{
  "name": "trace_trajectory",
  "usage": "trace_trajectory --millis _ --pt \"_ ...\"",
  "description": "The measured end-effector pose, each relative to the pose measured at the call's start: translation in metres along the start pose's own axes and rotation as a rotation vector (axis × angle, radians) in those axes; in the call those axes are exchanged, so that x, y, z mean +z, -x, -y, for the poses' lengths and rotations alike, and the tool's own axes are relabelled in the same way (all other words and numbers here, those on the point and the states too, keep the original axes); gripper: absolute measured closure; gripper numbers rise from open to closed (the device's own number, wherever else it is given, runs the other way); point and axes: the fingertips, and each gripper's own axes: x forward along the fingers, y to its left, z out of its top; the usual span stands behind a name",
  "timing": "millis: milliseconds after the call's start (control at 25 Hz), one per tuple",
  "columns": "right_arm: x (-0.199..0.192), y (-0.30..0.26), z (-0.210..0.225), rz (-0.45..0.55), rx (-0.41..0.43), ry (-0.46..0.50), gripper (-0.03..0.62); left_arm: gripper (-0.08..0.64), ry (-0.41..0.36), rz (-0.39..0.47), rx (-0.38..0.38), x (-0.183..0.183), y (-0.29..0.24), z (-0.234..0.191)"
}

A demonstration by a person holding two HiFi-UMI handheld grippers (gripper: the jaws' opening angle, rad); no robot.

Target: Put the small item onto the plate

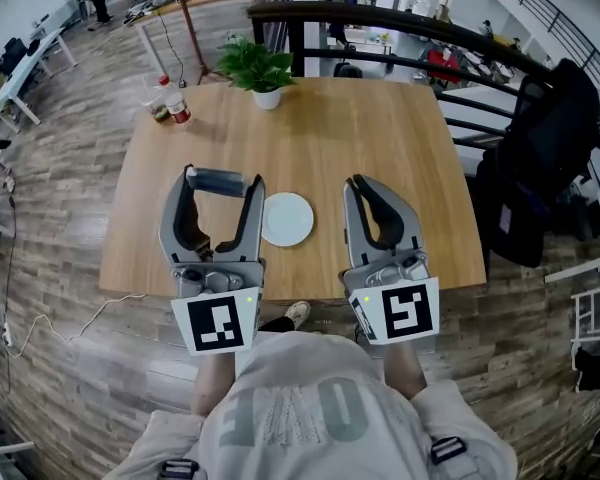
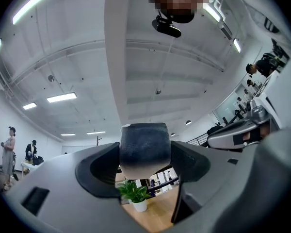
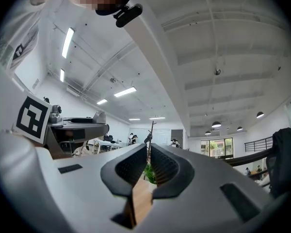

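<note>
A small dark grey block (image 1: 223,180) spans the tips of my left gripper (image 1: 221,184), which is shut on it above the wooden table (image 1: 330,138). In the left gripper view the block (image 2: 144,149) fills the gap between the jaws, and the camera looks mostly up at the ceiling. The white plate (image 1: 286,219) lies bare on the table between the two grippers, just right of the left one. My right gripper (image 1: 361,185) is held right of the plate, shut with nothing in it. In its own view the right gripper (image 3: 149,166) shows only a thin slit.
A potted plant (image 1: 261,71) stands at the table's far edge, and bottles (image 1: 170,101) stand at the far left corner. A dark bag on a chair (image 1: 545,158) is off the table's right side. A black railing (image 1: 380,23) runs behind.
</note>
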Motion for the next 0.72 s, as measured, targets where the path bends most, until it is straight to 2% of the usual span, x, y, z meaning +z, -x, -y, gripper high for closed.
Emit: trace_trajectory --millis 440,640,720 --pt "-0.009 -0.036 0.004 -0.011 0.011 0.007 0.574 0.245 -0.030 -0.036 -0.058 -0.023 -0.033 -0.002" --pt "-0.019 -0.048 0.007 -0.036 0.004 0.003 0.574 0.245 -0.019 -0.172 -0.178 -0.058 -0.053 0.007" --pt "-0.023 -0.052 0.007 -0.044 0.001 -0.004 0.574 0.245 -0.004 -0.223 -0.196 -0.077 -0.060 0.011"
